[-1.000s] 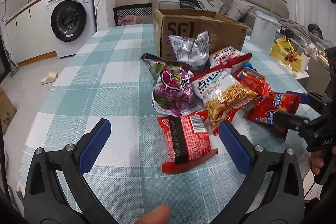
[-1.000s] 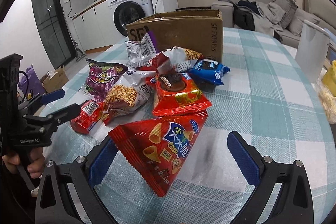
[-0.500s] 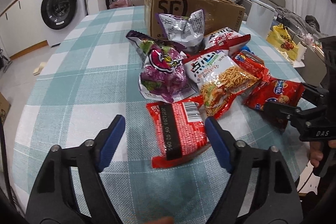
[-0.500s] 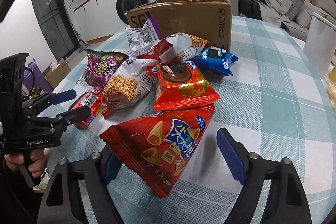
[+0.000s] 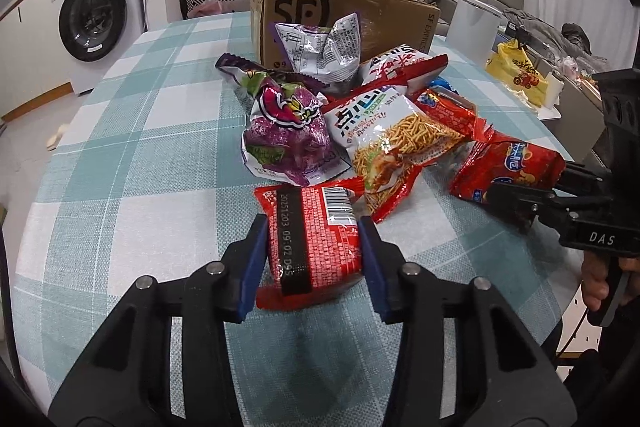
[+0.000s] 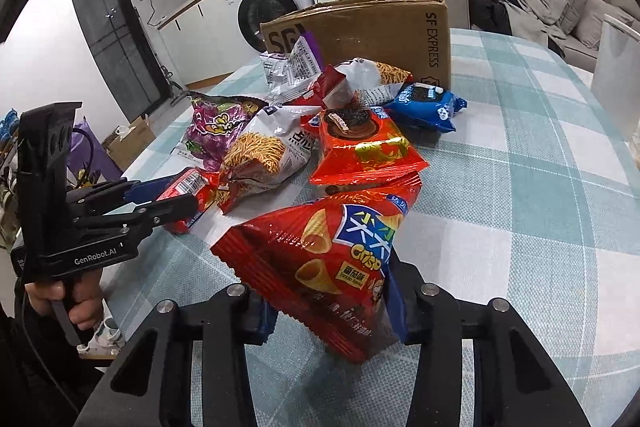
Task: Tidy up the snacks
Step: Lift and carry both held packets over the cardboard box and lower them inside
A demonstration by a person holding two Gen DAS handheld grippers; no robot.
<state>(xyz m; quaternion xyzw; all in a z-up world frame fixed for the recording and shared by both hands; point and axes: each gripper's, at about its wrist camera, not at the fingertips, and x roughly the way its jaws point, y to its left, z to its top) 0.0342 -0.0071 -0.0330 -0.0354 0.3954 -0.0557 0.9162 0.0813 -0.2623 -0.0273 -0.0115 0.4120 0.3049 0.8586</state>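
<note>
Both tongs closed in | left gripper (image 5: 314,255) clenches red packet (image 5: 316,239) | right gripper (image 6: 332,311) clenches crisp bag (image 6: 328,267)

Red packets (image 5: 316,235) (image 6: 320,267) on a teal-and-white checked tablecloth (image 5: 132,163).

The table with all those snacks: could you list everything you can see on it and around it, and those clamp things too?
Small red packet: 1, red, barcode up, near table edge, between the left gripper's fingers.
Cone-crisp bag: 1, red, between the right gripper's fingers.
Purple bag: 1, mid-pile.
Noodle-snack bag: 1, white and orange, beside the purple bag.
Chocolate-pie bag: 1, red-orange, behind the cone-crisp bag.
Blue cookie pack: 1, by the box.
Silver bag: 1, against the box.
Cardboard box: 1, brown, behind the pile.
Table: 1, teal-white check cloth.
Washing machine: 1, white, background.
Left gripper: black, blue pads.
Right gripper: black, blue pads.
</note>
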